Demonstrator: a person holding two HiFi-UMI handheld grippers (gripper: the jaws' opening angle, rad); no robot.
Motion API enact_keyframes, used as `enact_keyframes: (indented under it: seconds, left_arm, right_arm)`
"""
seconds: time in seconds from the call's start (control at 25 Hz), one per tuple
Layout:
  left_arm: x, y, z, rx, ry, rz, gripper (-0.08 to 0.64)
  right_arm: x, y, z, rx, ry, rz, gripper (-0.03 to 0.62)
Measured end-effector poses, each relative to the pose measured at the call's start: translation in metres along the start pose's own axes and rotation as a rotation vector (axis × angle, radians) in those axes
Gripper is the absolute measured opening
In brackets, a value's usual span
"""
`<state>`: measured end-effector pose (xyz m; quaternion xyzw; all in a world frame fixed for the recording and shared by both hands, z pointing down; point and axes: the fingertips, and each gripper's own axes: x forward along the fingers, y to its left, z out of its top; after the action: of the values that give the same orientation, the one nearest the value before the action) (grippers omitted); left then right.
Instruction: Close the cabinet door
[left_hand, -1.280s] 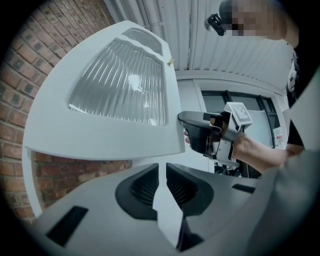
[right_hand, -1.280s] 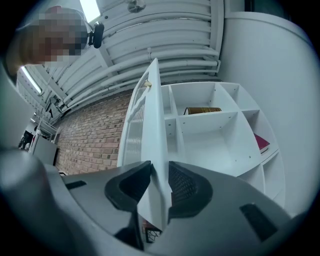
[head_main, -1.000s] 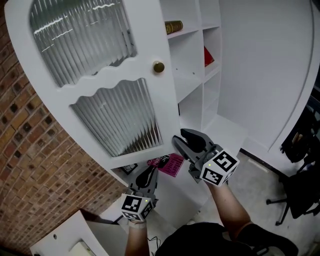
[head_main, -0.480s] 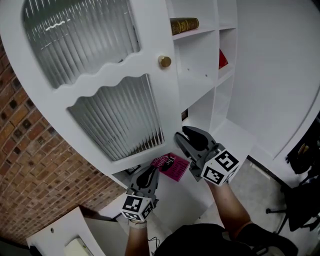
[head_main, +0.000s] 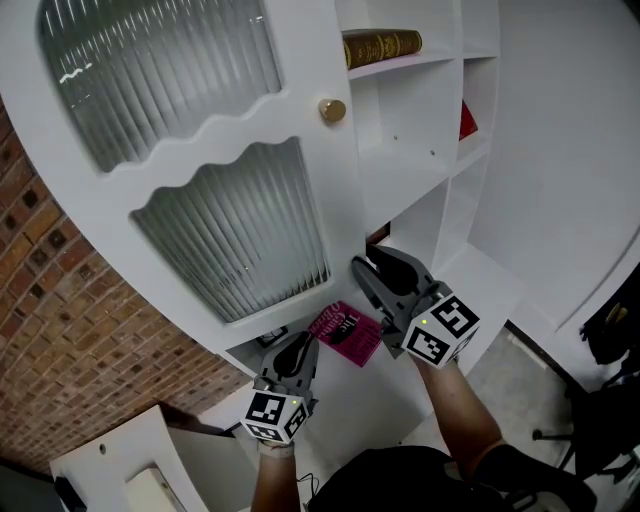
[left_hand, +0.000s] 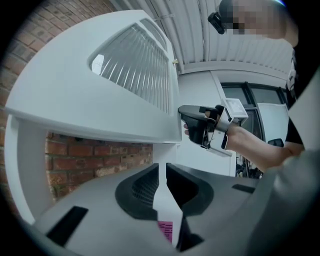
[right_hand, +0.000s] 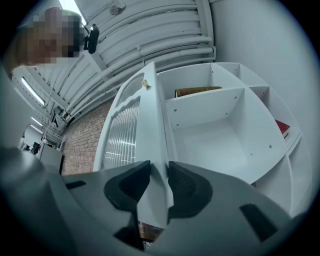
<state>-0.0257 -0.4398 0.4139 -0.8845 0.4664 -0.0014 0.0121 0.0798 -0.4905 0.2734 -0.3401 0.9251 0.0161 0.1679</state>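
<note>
Cabinet door (head_main: 290, 110) is swung wide open, well out from the white cabinet (head_main: 420, 160). It has two ribbed glass panes and a small brass knob (head_main: 333, 110) near its free edge.

My right claw (head_main: 368, 265) is on the lower part of that free edge. In the right gripper view the claw (right_hand: 159, 167) is clamped on the door (right_hand: 150, 125): the white edge runs straight up between the pads and fills the gap. From the left gripper view I can see the right claw (left_hand: 192, 117) meeting the door's bottom corner, with the door (left_hand: 100, 115) stretching away over it.

My left claw (head_main: 297, 343) sits lower down, under the door's bottom edge and apart from it. In its own view the claw (left_hand: 162, 167) is pretty much closed, just a thin slit, and nothing is in it. Through the slit there's only a white cabinet post and a bit of the pink book (left_hand: 166, 231) beyond.

That pink book (head_main: 345, 333) lies flat on the bottom shelf, between the two claws in the head view. Up top a brown book (head_main: 382, 45) lies on its side on a shelf, and a red book (head_main: 466, 120) sits in the next compartment to the right. The right gripper view shows both too, brown one (right_hand: 197, 91) and red one (right_hand: 282, 127). There's a brick wall (head_main: 60, 330) behind the door on the left.
</note>
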Motion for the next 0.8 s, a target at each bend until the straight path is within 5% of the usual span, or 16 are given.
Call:
enact_keyframes:
  seconds: [0.8]
  left_arm:
    - [0.004,0.028,-0.018,0.000,0.038,0.067,0.041]
  right_arm:
    - [0.047,-0.023,-0.013,0.017,-0.010,0.024,0.114]
